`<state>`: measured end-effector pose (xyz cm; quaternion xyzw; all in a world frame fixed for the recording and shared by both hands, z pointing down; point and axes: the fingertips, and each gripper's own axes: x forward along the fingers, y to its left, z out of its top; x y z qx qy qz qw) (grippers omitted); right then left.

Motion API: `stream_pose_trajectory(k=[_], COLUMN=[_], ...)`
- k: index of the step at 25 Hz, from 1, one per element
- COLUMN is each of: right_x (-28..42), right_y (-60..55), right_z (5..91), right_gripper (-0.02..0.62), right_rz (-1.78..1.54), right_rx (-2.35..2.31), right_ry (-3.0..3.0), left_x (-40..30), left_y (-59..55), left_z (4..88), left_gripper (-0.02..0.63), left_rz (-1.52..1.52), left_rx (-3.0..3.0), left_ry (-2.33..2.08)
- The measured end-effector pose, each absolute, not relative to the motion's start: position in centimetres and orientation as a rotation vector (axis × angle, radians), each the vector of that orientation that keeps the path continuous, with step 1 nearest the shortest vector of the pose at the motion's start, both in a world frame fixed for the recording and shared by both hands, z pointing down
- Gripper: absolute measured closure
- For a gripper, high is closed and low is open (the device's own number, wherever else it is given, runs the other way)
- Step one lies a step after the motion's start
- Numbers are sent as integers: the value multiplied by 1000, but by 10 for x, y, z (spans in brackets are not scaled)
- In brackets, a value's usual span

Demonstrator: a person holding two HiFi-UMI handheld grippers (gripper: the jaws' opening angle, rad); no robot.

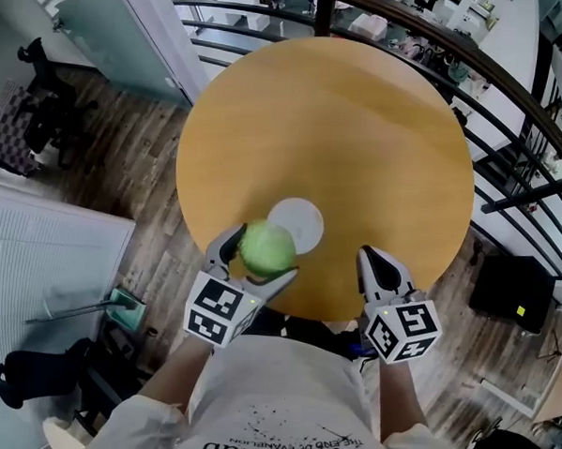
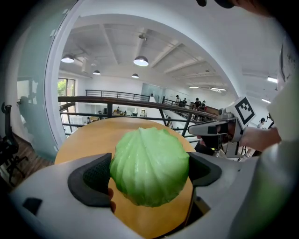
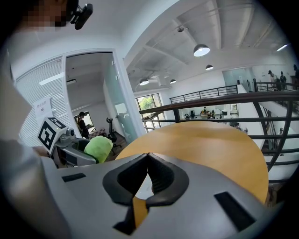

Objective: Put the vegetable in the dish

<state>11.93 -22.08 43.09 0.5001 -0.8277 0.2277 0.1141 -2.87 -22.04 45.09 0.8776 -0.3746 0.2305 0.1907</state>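
Note:
A round pale-green cabbage [image 1: 267,249] is clamped between the jaws of my left gripper [image 1: 258,255], held above the near edge of the round wooden table [image 1: 343,119]. In the left gripper view the cabbage [image 2: 149,165] fills the space between both black pads. A small white dish [image 1: 300,220] lies on the table just beyond and right of the cabbage, partly hidden by it. My right gripper [image 1: 374,261] hovers over the table's near edge to the right of the dish, its jaws closed together with nothing held [image 3: 148,158]. The cabbage [image 3: 98,148] also shows at the left of the right gripper view.
A dark metal railing [image 1: 513,100] curves round the far and right sides of the table. A glass partition [image 1: 103,31] stands at the far left. Wooden floor [image 1: 143,165] lies left, with a black chair [image 1: 38,112] and a white panel [image 1: 43,281].

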Motion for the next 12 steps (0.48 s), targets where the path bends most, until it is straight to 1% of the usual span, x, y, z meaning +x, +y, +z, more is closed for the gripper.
stream_pose_trajectory(k=[12], right_x=[123], right_y=[-245], right_z=[468], right_gripper=[572], right_rz=[730], right_rx=[1471], right_ry=[-2357], left_x=[-21], left_y=[-251], left_z=[502], left_gripper=[118], left_rz=[739], left_rx=[2441], left_ry=[-958])
